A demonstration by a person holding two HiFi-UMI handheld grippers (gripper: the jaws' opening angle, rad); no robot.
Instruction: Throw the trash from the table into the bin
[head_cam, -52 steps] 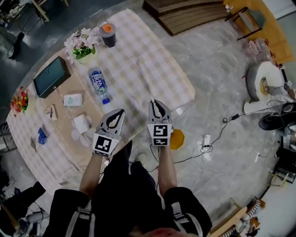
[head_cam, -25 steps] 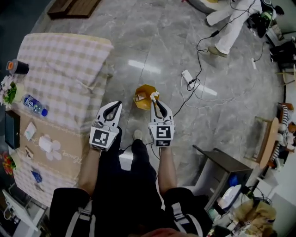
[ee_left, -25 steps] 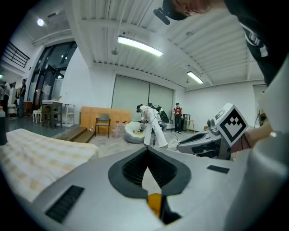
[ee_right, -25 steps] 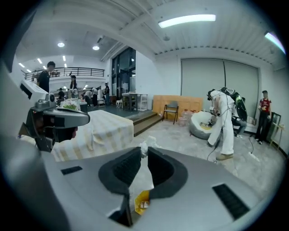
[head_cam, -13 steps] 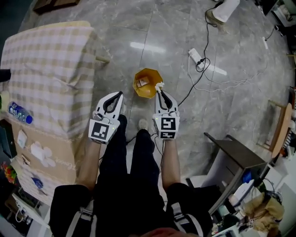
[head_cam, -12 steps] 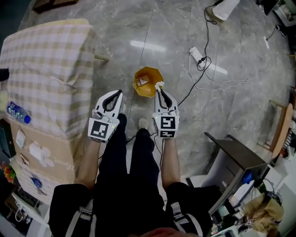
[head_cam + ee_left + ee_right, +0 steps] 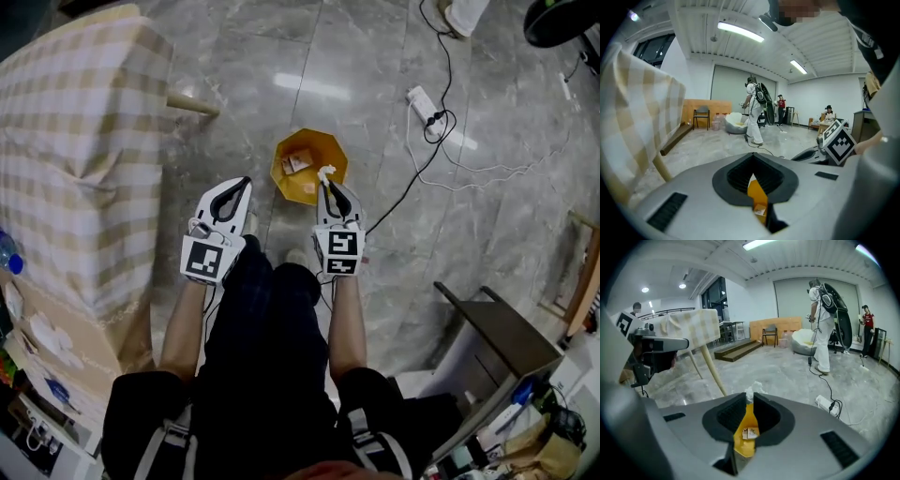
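Right hand-held gripper [image 7: 326,180]: grey moulded shell with black ribbed pads, jaws pinched on a crumpled white tissue [image 7: 325,172]. The wad pokes out beyond the tips. It hangs over the near rim of the orange plastic eight-sided bin [image 7: 323,152] on the floor. In the right gripper view the tissue [image 7: 753,389] sits at the jaw tips, with the bin's orange inside visible through the slit below.

Left hand-held gripper [image 7: 244,184]: same make, jaws pressed together at the tips with nothing between them. It is held just left of the bin, over bare floor.

Bin contents: one small pale printed scrap of card [image 7: 296,161] lying on the bottom.

Floor [image 7: 375,56]: glossy grey marble-pattern slabs with lamp glare.

Surroundings:
- The table [image 7: 75,122], draped in beige-and-white checked cloth, stands to the left, well apart from the bin.
- A round pale wooden table leg [image 7: 192,104] slants out from under the cloth.
- A white power strip [image 7: 425,103] lies beyond the bin to the right. A thin black cable [image 7: 403,197] runs from it past the bin's right side — close to the bin, not touching it.
- A dark flat-topped bench [image 7: 502,323] stands further right.

Nothing stands between the tissue and the bin's mouth.
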